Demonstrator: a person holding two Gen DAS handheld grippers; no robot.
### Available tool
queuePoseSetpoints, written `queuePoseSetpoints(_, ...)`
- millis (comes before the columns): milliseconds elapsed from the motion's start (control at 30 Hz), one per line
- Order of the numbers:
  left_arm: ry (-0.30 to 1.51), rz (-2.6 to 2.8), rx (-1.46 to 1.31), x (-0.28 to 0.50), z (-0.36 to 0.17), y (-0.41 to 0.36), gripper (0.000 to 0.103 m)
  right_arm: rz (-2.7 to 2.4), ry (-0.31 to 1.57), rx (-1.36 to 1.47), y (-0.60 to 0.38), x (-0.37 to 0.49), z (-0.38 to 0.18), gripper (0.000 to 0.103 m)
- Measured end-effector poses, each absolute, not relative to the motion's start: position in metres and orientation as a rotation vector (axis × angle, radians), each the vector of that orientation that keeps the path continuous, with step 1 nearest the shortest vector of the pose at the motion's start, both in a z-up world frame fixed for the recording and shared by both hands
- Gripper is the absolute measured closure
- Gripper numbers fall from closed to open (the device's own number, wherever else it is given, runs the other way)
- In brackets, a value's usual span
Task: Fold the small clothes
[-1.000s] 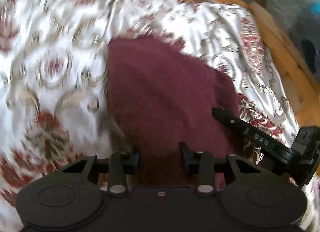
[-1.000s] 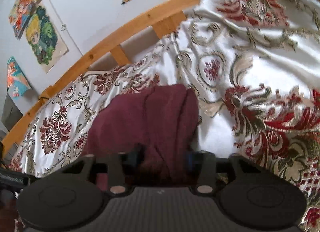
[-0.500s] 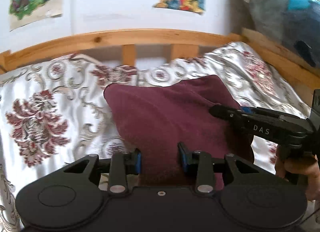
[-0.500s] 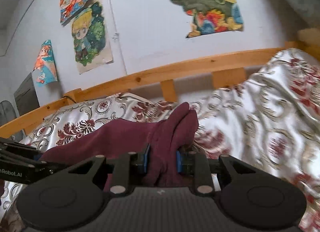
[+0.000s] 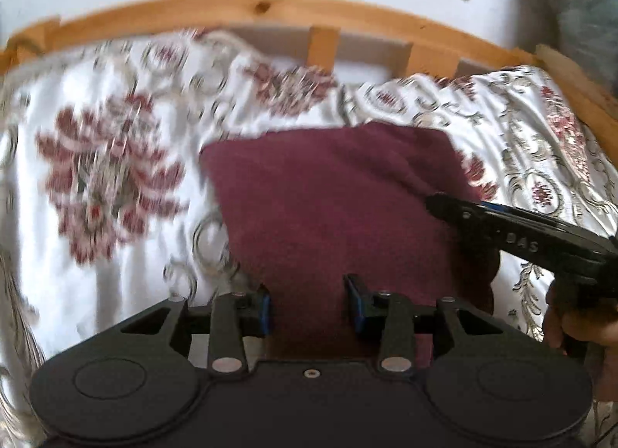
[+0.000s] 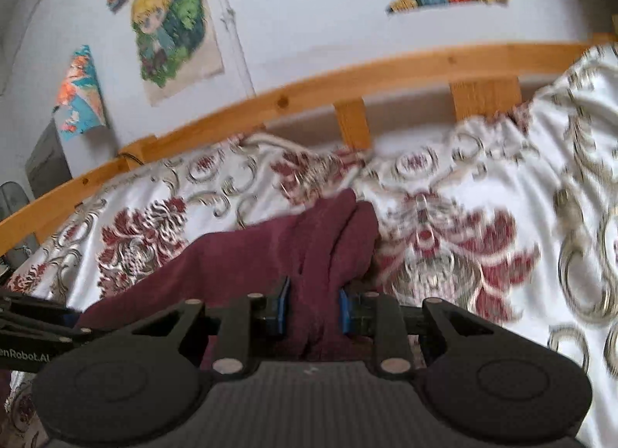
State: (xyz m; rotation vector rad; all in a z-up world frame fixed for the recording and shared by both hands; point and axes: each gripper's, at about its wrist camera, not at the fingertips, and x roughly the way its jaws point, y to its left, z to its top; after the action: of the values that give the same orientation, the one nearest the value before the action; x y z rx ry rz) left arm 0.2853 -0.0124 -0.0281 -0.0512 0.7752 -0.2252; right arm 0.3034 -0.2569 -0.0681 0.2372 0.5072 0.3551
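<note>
A maroon garment point(image 5: 332, 208) hangs spread over the patterned bedspread point(image 5: 116, 185), held by both grippers. In the left wrist view my left gripper point(image 5: 309, 307) has the garment's near edge filling the gap between its blue pads; its jaws are opening slightly while the cloth still sits between them. My right gripper point(image 5: 434, 202) comes in from the right and holds the garment's right edge. In the right wrist view the right gripper point(image 6: 313, 311) is shut on a bunched fold of the maroon garment point(image 6: 328, 239). The left gripper point(image 6: 58, 322) shows at the left edge.
A wooden bed rail point(image 6: 347, 77) with slats runs along the far side of the bed, below a white wall with colourful pictures point(image 6: 170, 27). A person's hand point(image 5: 579, 328) grips the right tool. Grey-blue bedding point(image 5: 583, 4) is piled at the far right.
Both views have swung up from the bedspread to the bed rail and wall. The garment has moved along with both grippers, lifted and stretched between them. Both grips have held throughout.
</note>
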Motion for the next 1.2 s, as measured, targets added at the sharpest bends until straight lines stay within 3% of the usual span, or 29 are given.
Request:
queuePoseSetpoints(333, 0.825, -0.179, -0.108, 0.288, -0.035, -0.006, 0.051, 0.329, 0.574, 0.248, -0.262, 0.304, -0.074, 0.045)
queuePoseSetpoints(500, 0.839, -0.149, -0.105, 0.288, -0.034, -0.005, 0.024, 0.327, 0.577, 0.234, -0.262, 0.297, -0.072, 0.021)
queuePoseSetpoints(667, 0.836, -0.099, -0.126, 0.283, -0.036, 0.0, 0.009, 0.333, 0.573, 0.204, -0.261, 0.286, -0.069, 0.006)
queuePoseSetpoints(1200, 0.693, 0.046, -0.106, 0.231, -0.006, 0.01, 0.001, 0.262, 0.472, 0.099, -0.26, 0.232, -0.046, 0.0)
